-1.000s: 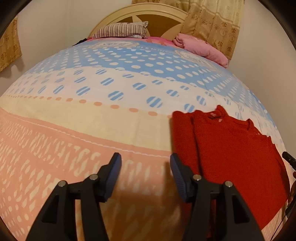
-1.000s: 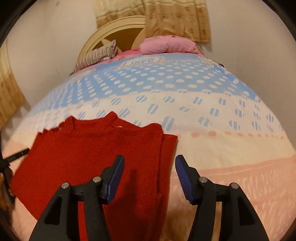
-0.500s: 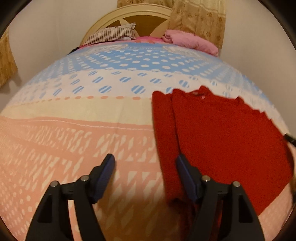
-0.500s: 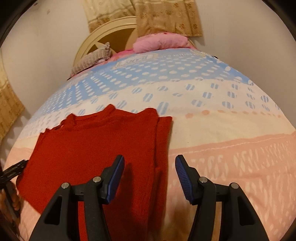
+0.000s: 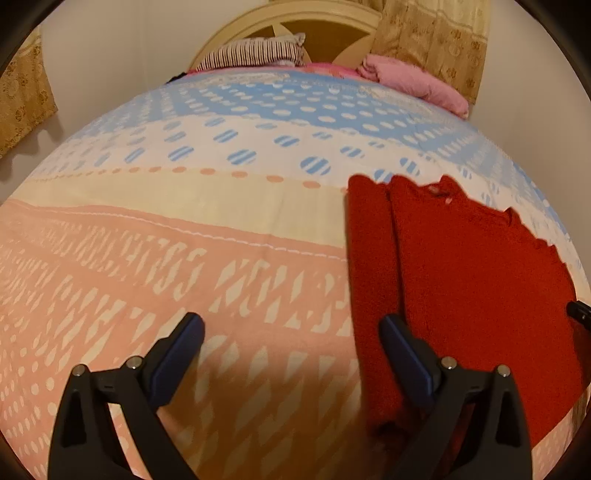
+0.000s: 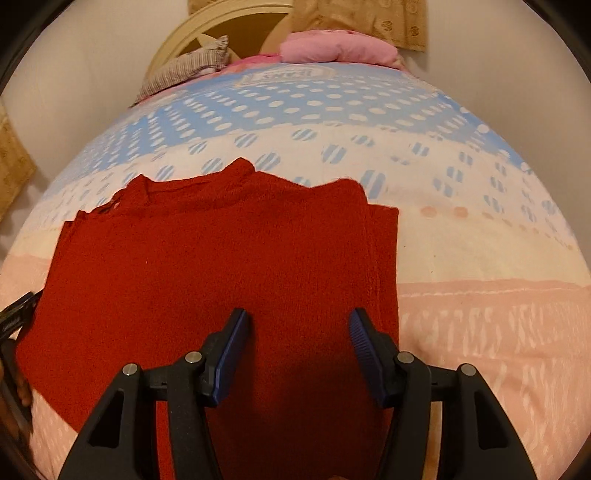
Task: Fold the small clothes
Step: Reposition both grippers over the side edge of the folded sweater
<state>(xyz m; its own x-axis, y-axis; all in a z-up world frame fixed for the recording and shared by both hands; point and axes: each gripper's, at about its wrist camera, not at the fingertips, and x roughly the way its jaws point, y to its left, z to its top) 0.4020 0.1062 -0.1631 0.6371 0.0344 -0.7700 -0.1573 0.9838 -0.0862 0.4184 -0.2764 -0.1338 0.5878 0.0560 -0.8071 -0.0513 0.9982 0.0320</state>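
A red knit sweater (image 6: 221, 266) lies flat on the bed, neck toward the headboard, with one sleeve folded in along its side edge (image 6: 384, 266). In the left wrist view the sweater (image 5: 472, 280) lies at the right. My left gripper (image 5: 291, 336) is open and empty, hovering over the bedspread beside the sweater's folded edge, its right finger over the red cloth. My right gripper (image 6: 299, 332) is open and empty, low over the sweater's lower part near the folded sleeve.
The bedspread (image 5: 184, 229) has pink, cream and blue dotted bands. A striped pillow (image 5: 255, 53) and a pink pillow (image 5: 413, 85) lie by the wooden headboard (image 5: 325, 26). Curtains hang behind. The other gripper's tip (image 5: 580, 314) shows at the sweater's far edge.
My right gripper has moved left, from beside the folded sleeve edge to over the sweater's body. My left gripper has shifted slightly; the sweater lies as before. Both jaws stay open.
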